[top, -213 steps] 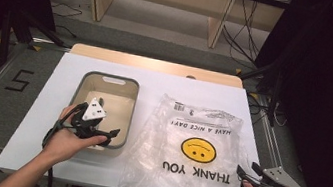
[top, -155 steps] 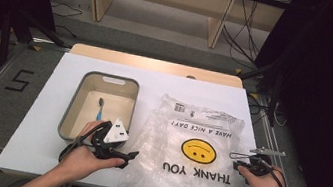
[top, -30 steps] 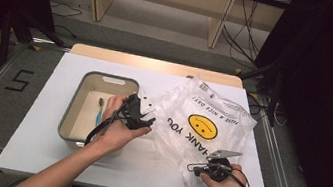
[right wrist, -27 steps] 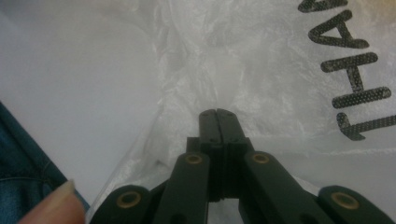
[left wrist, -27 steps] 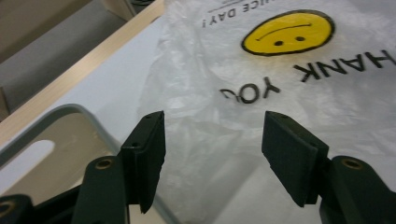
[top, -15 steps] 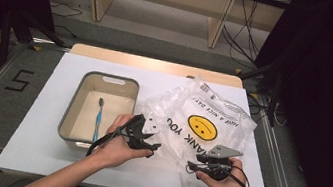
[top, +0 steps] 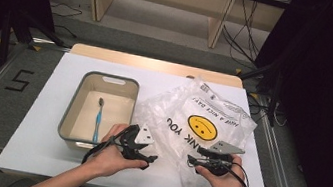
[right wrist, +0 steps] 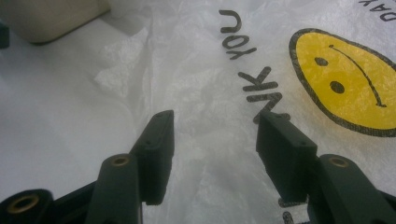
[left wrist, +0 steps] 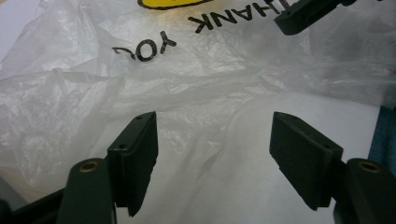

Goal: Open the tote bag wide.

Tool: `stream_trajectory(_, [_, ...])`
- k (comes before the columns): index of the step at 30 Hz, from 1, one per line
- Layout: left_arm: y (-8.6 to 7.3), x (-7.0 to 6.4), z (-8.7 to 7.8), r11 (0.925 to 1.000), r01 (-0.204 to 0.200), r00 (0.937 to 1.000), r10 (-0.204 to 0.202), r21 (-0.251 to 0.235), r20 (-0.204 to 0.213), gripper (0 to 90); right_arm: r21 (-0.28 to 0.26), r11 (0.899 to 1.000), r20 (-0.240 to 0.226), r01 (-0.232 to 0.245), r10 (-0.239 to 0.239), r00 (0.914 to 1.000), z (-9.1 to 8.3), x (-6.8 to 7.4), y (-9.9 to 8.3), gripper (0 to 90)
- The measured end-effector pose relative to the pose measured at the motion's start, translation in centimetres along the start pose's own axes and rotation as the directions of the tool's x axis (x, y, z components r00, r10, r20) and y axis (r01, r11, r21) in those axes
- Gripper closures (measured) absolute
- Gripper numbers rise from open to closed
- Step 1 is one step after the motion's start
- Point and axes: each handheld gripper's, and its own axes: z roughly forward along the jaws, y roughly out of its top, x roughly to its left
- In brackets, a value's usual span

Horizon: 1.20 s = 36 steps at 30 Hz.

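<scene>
Clear plastic bag [top: 199,129] lies crumpled on the white desk [top: 29,147], right of centre, printed with a yellow smiley [top: 202,127] and "THANK YOU" in black. Its near end reaches the desk's front edge by the right hand.

Left gripper [top: 144,158] sits just off the bag's left near edge, held in the left hand [top: 112,153]. In the left gripper view the left gripper [left wrist: 212,163] has jaws spread wide with nothing between them, hovering over wrinkled bag film and bare desk; the lettering lies beyond. Whether the jaws touch the film can't be told.

Right gripper [top: 191,161] is over the bag's near part, held in the right hand [top: 224,178], jaws pointing left toward the left gripper. In the right gripper view the right gripper [right wrist: 212,140] also has jaws spread, empty, above the film just beside the "THANK YOU" letters, smiley [right wrist: 348,84] to the right. The two grippers are near each other, apart.

Grey bin [top: 73,109] stands left of the bag, close to its edge, a corner of it showing in the right gripper view [right wrist: 51,18]. A blue toothbrush [top: 98,118] lies in the bin, lengthwise, bristles at the far end.
</scene>
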Motion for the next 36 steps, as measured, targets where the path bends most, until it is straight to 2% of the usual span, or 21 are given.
stream_trajectory(8, [-0.3,-1.0,0.1,0.9994,-0.014,0.9999,0.014,-0.033,0.002,31.5,-0.033,0.999,0.017,-0.003,0.004,0.9998,-0.1,0.1,-0.3,46.2])
stream_trajectory(9, [-0.6,-1.4,0.3,0.9993,-0.025,0.9996,0.026,-0.029,0.008,31.7,-0.034,0.999,0.02,-0.005,0.005,0.9998,-0.1,0.1,-0.4,45.7])
stream_trajectory(13, [-1.1,-2.1,1.0,0.9996,-0.028,0.9995,0.028,-0.009,0.015,32.2,-0.039,0.999,0.023,-0.003,0.004,0.9997,-0.1,0.1,-0.4,45.6])
stream_trajectory(24, [-1.6,-2.2,1.5,0.9998,-0.02,0.9997,0.02,0.001,0.011,32.5,-0.068,0.997,0.033,0.022,-0.02,0.9993,0.1,0.4,0.1,46.0])
stream_trajectory(28, [-1.8,-2.2,1.7,0.9997,-0.023,0.9997,0.023,0.004,0.006,33.6,-0.06,0.997,0.017,0.045,-0.044,0.9989,0.4,0.8,0.4,45.8])
stream_trajectory(31, [-1.9,-2.3,2.0,0.9998,-0.016,0.9999,0.016,0.011,0.0,35.8,-0.038,0.996,-0.017,0.075,-0.076,0.997,1.2,1.5,0.8,45.8])
stream_trajectory(36, [-1.9,-2.2,2.3,0.9999,-0.008,0.9999,0.008,0.014,-0.005,37.8,0.003,0.992,-0.058,0.125,-0.125,0.9905,2.2,2.4,1.6,44.4])
